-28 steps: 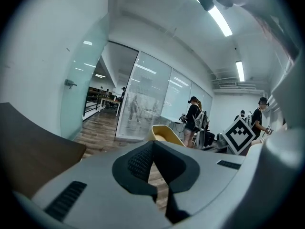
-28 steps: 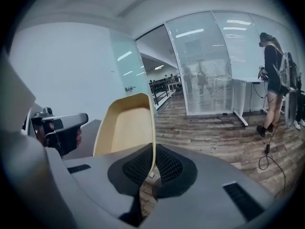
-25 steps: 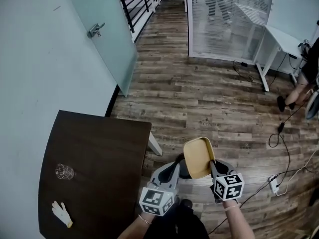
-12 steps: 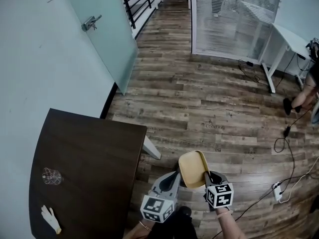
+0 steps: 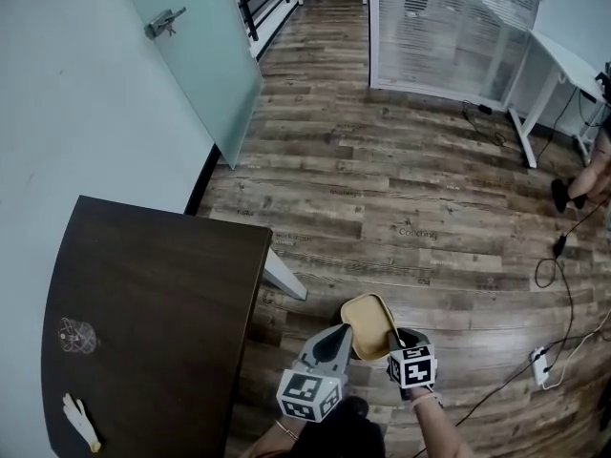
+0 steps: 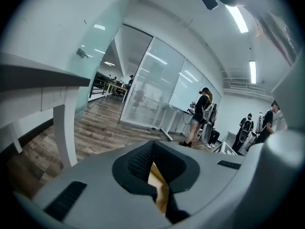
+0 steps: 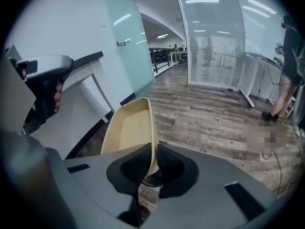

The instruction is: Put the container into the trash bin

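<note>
Wood floor fills the frame. At lower centre the right gripper, jaws opening, pinches the rim of the container. The left gripper clamps its other edge. A dark worktop lies at lower left.

Head view: we look steeply down from above.
Gripper views: we ride close behind the jaws, facing outward.
Shared: container, wooden floor.
</note>
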`<action>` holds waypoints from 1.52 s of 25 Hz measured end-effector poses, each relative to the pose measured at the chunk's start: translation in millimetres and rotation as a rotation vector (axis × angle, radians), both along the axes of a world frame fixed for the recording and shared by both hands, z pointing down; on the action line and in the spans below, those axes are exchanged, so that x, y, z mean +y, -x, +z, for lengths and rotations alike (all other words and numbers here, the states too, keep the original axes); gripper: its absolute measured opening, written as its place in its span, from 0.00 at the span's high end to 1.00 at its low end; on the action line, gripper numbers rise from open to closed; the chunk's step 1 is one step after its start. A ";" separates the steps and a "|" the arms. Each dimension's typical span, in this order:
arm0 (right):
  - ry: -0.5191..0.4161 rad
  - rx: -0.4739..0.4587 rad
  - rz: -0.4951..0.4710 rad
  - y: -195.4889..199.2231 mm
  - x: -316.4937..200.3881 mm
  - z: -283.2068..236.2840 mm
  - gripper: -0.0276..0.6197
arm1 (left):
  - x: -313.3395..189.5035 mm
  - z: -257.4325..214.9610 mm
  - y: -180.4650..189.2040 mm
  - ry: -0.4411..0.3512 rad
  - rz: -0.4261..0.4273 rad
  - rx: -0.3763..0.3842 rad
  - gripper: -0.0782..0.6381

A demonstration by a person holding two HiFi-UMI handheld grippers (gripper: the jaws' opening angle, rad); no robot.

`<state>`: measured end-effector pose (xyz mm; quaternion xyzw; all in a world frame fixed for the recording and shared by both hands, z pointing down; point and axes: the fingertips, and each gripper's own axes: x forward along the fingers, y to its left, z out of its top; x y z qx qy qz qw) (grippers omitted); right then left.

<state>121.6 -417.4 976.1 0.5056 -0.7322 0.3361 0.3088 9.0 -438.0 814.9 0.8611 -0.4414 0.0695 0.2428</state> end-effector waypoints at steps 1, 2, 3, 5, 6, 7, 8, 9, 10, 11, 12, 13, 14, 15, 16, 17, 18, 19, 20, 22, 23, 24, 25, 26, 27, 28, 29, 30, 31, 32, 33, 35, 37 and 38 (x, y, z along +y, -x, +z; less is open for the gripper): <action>0.013 0.009 -0.003 1.0 -0.8 13.9 0.90 | -2.7 8.4 -0.1 0.001 0.000 0.001 0.87; 0.026 0.018 -0.005 2.2 -1.7 27.3 0.90 | -5.5 16.4 0.3 0.001 0.001 0.000 0.87; 0.037 0.026 -0.005 3.3 -2.8 40.0 0.89 | -8.1 24.0 1.3 0.001 0.001 0.000 0.87; 0.055 0.035 0.000 5.5 -5.3 64.7 0.88 | -12.4 38.7 4.4 0.001 -0.002 0.000 0.87; 0.061 0.035 0.003 6.8 -6.4 76.7 0.87 | -14.2 46.4 6.0 0.003 -0.004 0.001 0.87; 0.068 0.033 0.003 8.4 -7.0 88.0 0.86 | -15.7 54.2 7.2 0.004 -0.004 0.001 0.87; 0.076 0.031 0.001 10.0 -7.4 98.2 0.85 | -17.3 61.5 7.7 0.005 -0.003 0.000 0.87; 0.085 0.031 -0.003 11.4 -8.0 107.1 0.84 | -19.2 67.6 7.8 0.004 -0.001 -0.003 0.87; 0.093 0.032 -0.008 12.5 -9.2 114.3 0.83 | -21.5 72.4 7.9 0.003 0.000 -0.005 0.87; 0.095 0.032 -0.010 13.8 -11.2 119.6 0.82 | -23.9 76.4 8.3 0.003 -0.001 -0.005 0.87; 0.092 0.028 -0.010 15.9 -14.0 122.9 0.82 | -26.1 79.8 9.2 0.002 -0.003 -0.004 0.87; 0.087 0.022 -0.010 18.6 -16.8 125.1 0.82 | -27.7 82.7 10.2 0.002 -0.005 -0.001 0.87; 0.085 0.019 -0.013 21.3 -18.5 127.6 0.81 | -28.7 85.1 11.3 0.002 -0.006 0.000 0.87; 0.089 0.021 -0.018 23.5 -18.6 131.1 0.80 | -29.2 86.9 12.2 0.003 -0.005 0.001 0.87; 0.097 0.025 -0.023 25.2 -17.7 134.6 0.79 | -29.3 88.0 13.0 0.003 -0.002 0.000 0.87; 0.103 0.028 -0.028 26.6 -16.8 136.4 0.77 | -29.1 88.5 13.3 0.003 0.001 0.000 0.87; 0.105 0.028 -0.031 27.5 -16.5 136.0 0.77 | -28.9 88.3 13.0 0.004 0.002 0.000 0.87; 0.104 0.026 -0.032 27.9 -16.5 133.7 0.77 | -28.5 87.3 12.3 0.005 0.003 0.000 0.87; 0.102 0.022 -0.031 28.1 -16.2 130.3 0.77 | -27.5 85.7 11.6 0.008 0.004 0.000 0.87; 0.093 0.016 -0.023 28.4 -14.6 122.1 0.76 | -23.4 82.3 10.9 0.017 0.008 0.001 0.87; 0.089 0.014 -0.020 28.6 -12.9 117.1 0.76 | -20.7 80.4 10.8 0.021 0.011 0.000 0.87; 0.090 0.013 -0.018 28.6 -10.5 111.3 0.76 | -18.3 77.9 10.6 0.026 0.013 -0.001 0.87; 0.094 0.013 -0.017 28.3 -8.0 104.7 0.76 | -16.4 74.2 9.9 0.029 0.015 -0.001 0.87; 0.097 0.012 -0.018 27.6 -5.6 98.2 0.76 | -14.9 69.3 8.7 0.031 0.017 -0.002 0.87; 0.099 0.013 -0.020 26.5 -3.3 91.7 0.76 | -13.6 63.6 7.3 0.033 0.020 -0.004 0.87; 0.100 0.012 -0.020 25.5 -1.1 84.3 0.76 | -12.2 57.5 5.9 0.035 0.023 -0.006 0.87; 0.098 0.011 -0.016 24.7 0.8 75.3 0.77 | -10.3 51.1 4.9 0.037 0.026 -0.007 0.87; 0.094 0.009 -0.011 24.0 2.7 65.0 0.77 | -7.9 44.1 4.1 0.040 0.029 -0.009 0.87; 0.091 0.005 -0.005 23.3 4.9 54.6 0.77 | -5.2 36.5 3.5 0.043 0.031 -0.010 0.87; 0.089 0.001 -0.001 22.7 7.7 44.5 0.77 | -2.4 28.3 2.8 0.044 0.034 -0.012 0.87; 0.088 -0.004 0.003 22.1 10.8 34.5 0.78 | 0.7 19.6 1.9 0.045 0.036 -0.014 0.87; 0.082 -0.012 0.007 21.6 16.2 13.4 0.78 | 6.6 2.0 0.2 0.045 0.040 -0.019 0.87; 0.078 -0.019 0.010 22.4 21.5 -8.7 0.79 | 11.6 -15.1 -0.4 0.045 0.040 -0.022 0.87; 0.078 -0.021 0.011 22.6 24.9 -18.4 0.79 | 14.0 -23.5 -0.8 0.045 0.039 -0.022 0.87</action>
